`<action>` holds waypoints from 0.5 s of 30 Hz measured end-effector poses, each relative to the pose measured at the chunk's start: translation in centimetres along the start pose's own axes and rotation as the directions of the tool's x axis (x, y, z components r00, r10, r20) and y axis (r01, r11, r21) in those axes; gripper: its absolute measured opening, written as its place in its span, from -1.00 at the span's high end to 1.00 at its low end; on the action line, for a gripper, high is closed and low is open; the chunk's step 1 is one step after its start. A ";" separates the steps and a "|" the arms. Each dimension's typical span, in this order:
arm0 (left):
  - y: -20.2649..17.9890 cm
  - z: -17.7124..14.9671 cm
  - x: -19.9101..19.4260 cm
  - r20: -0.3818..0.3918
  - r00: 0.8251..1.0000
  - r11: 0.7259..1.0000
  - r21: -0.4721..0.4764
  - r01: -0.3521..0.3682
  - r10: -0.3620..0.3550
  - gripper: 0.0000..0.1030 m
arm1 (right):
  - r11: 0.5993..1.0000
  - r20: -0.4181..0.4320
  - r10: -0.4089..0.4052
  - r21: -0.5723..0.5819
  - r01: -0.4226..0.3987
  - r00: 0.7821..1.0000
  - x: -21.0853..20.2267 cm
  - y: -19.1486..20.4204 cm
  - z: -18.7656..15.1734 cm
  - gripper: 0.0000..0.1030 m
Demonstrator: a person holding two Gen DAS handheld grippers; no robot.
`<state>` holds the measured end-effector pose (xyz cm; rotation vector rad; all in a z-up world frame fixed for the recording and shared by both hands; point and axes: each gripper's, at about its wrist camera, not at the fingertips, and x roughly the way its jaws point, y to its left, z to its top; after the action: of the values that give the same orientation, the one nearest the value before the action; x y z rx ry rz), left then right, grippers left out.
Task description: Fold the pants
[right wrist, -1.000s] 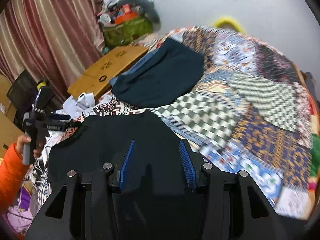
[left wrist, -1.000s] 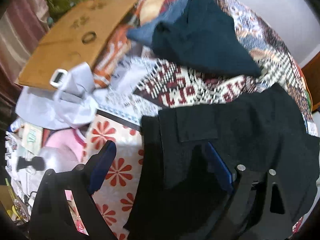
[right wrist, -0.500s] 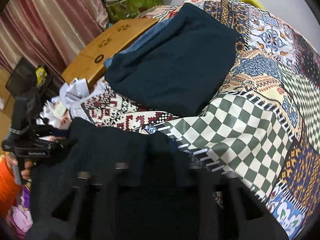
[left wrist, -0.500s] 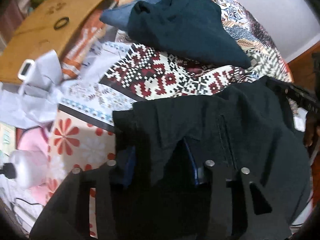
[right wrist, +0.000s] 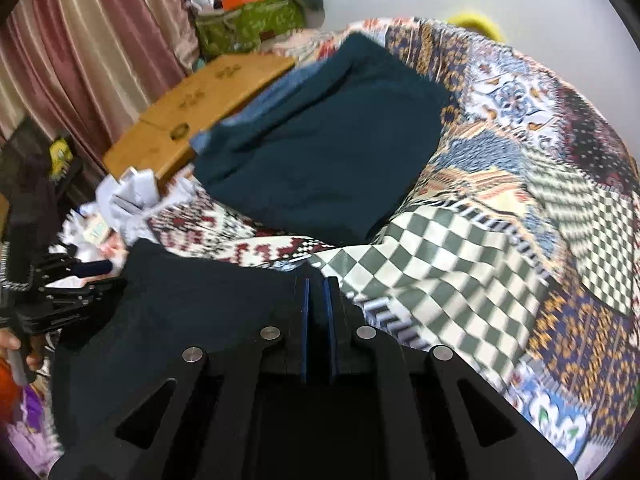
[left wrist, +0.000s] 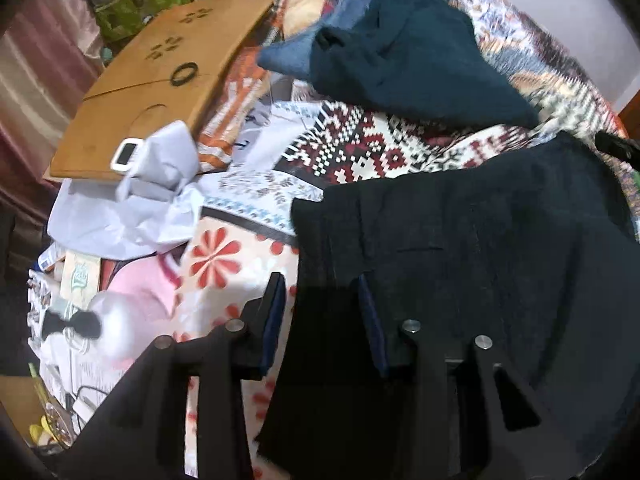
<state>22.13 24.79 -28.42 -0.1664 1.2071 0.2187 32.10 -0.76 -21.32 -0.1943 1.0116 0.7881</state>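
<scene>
The black pants [left wrist: 460,264] lie spread on the patchwork bedspread [left wrist: 360,152], waistband edge toward the left in the left wrist view. My left gripper [left wrist: 320,292] is open, its jaws straddling the pants' left edge, the right finger over the fabric. In the right wrist view the pants [right wrist: 192,304] fill the lower left. My right gripper [right wrist: 316,284] has its blue pads almost together at the pants' far right corner, gripping the fabric edge. The left gripper [right wrist: 76,280] shows at the far left of that view.
A folded dark teal garment [right wrist: 320,148] on blue jeans [left wrist: 304,48] lies farther up the bed. A wooden lap table [left wrist: 160,80] sits at the bed's left. Crumpled white paper [left wrist: 132,200], a pink cloth [left wrist: 140,284] and clutter lie at the left edge. Curtains [right wrist: 80,48] hang behind.
My left gripper has opened and shifted to the pants' left edge. My right gripper has closed its pads on the pants' far corner.
</scene>
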 end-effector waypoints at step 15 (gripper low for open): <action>-0.2 -7.1 -8.8 0.076 0.987 0.977 -0.151 0.150 -0.140 -0.23 | 0.997 0.104 -0.027 -0.066 0.034 0.994 -10.4 2.0 -9.8 0.26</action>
<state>12.71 22.20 -22.61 -0.3801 1.1080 0.1891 21.08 -9.37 -17.72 -0.2246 0.8840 0.7971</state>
